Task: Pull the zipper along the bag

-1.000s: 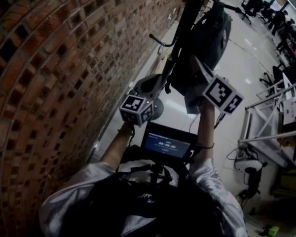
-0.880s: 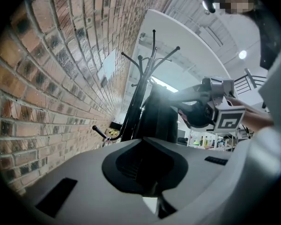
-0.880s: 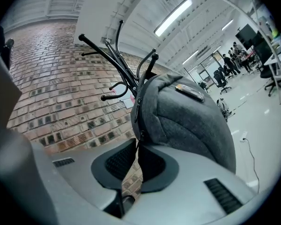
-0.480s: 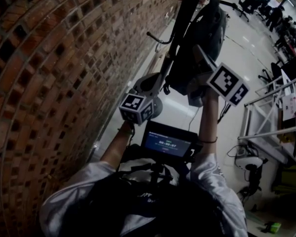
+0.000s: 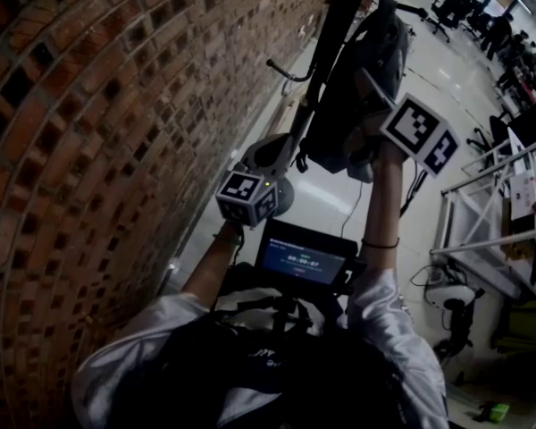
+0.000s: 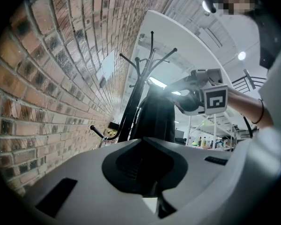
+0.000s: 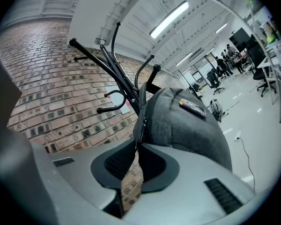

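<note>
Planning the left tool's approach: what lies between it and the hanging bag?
Nothing: the left gripper view shows only open air from the left tool to the bag.

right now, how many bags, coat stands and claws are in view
coat stand: 1
bag: 1, grey, hanging on the coat stand
claws: 2, left claw shut and empty, right claw opening with the bag's zipper pull between its jaws
total: 4

My right gripper is opening its jaws by the grey bag, at the zipper pull (it hangs between the tips); coat rack and brick wall behind.
</note>
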`<act>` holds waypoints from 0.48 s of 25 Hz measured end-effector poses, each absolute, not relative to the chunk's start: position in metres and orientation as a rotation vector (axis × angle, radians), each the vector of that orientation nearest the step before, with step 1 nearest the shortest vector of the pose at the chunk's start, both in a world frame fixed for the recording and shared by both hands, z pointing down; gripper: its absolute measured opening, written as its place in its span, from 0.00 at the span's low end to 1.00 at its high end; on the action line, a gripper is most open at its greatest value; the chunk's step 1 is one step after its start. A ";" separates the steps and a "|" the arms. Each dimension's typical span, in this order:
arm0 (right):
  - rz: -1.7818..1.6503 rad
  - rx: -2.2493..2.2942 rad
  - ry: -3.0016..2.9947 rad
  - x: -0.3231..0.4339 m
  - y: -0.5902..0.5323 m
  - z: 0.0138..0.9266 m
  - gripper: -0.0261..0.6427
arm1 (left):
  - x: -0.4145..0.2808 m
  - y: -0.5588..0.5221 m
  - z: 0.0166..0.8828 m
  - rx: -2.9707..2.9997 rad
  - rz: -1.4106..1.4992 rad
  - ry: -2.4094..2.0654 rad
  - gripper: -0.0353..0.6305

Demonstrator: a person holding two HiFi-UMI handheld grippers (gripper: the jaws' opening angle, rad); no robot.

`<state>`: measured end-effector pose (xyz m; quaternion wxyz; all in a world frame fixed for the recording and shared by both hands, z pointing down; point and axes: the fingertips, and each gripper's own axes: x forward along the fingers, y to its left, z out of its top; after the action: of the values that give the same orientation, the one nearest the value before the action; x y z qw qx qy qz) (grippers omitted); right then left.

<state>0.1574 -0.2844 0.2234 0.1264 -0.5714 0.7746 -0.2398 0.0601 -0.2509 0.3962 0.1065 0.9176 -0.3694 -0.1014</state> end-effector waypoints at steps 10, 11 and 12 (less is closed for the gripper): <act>-0.643 -1.665 2.266 0.156 -0.282 0.226 0.10 | 0.061 -0.247 0.397 2.712 -0.318 -1.098 0.06; -0.632 -1.675 2.273 0.155 -0.281 0.228 0.10 | 0.060 -0.247 0.397 2.711 -0.322 -1.101 0.06; -0.620 -1.690 2.281 0.155 -0.281 0.230 0.10 | 0.060 -0.247 0.398 2.710 -0.322 -1.103 0.06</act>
<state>0.1552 -0.2810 0.2299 0.1176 -0.5774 0.7797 -0.2117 0.0603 -0.2468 0.3977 0.0988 0.9162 -0.3728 -0.1088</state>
